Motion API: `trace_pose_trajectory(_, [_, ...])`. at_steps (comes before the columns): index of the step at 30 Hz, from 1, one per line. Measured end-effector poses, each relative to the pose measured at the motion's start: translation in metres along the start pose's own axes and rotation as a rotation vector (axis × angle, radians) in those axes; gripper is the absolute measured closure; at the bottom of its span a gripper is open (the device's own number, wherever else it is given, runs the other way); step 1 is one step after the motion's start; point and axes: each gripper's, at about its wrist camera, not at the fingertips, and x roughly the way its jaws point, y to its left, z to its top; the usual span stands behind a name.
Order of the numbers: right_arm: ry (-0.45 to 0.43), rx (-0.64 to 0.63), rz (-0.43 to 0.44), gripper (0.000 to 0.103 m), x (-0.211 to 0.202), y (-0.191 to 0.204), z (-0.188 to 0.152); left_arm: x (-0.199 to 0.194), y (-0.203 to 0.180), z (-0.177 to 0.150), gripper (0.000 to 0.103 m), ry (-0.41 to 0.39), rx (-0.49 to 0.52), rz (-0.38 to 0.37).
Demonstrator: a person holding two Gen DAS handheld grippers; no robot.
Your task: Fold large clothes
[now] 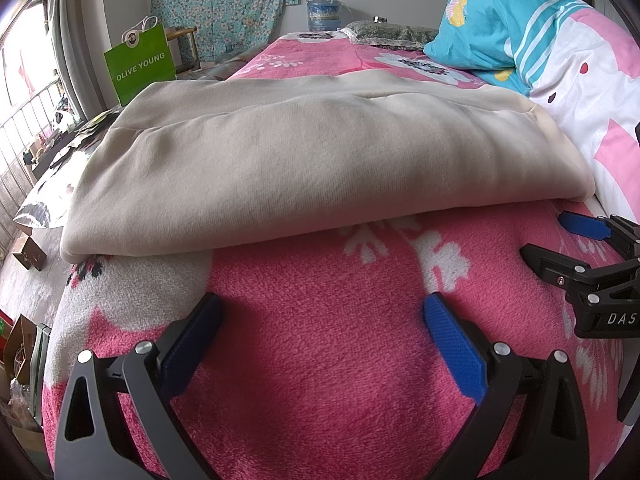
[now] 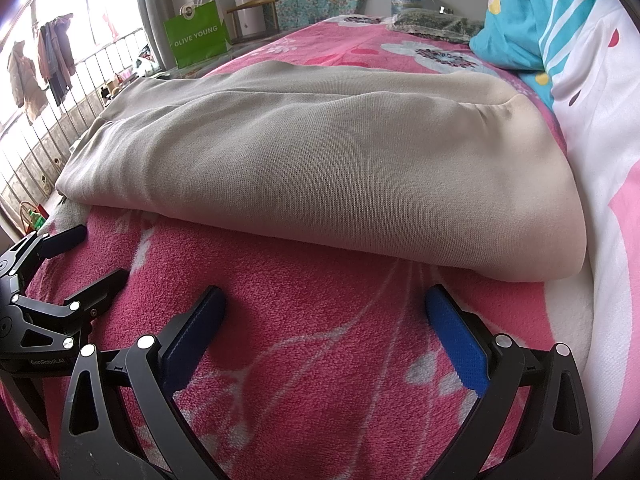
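Note:
A large beige knit garment (image 1: 288, 160) (image 2: 320, 176) lies folded over on the pink flowered fleece blanket (image 1: 320, 360) (image 2: 304, 360), its folded edge facing me. My left gripper (image 1: 324, 312) stands open a short way in front of that edge, with only blanket between its blue pads. My right gripper (image 2: 324, 300) is open too, close to the garment's near right corner, holding nothing. In the left wrist view the right gripper (image 1: 548, 236) shows at the right edge. The left gripper (image 2: 100, 252) shows at the left edge of the right wrist view.
A rolled blue, white and pink quilt (image 1: 560, 64) (image 2: 592, 80) lies along the bed's right side. A patterned cushion (image 1: 388, 32) lies at the far end. A green paper bag (image 1: 140, 64) (image 2: 198, 32), a window railing (image 2: 48, 120) and floor clutter are left of the bed.

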Motion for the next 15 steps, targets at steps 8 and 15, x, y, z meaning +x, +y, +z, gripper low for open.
trace_pose_trajectory(8, [0.0,0.0,0.0,0.007,0.0,0.0003,0.0,-0.0002,-0.0002,0.0006,0.005,0.0,0.0,0.0])
trace_pose_trajectory(15, [0.001,0.0,0.0,0.007,0.0001,0.0003,0.0,-0.0001,-0.0001,-0.0004,0.005,-0.001,0.0,0.0])
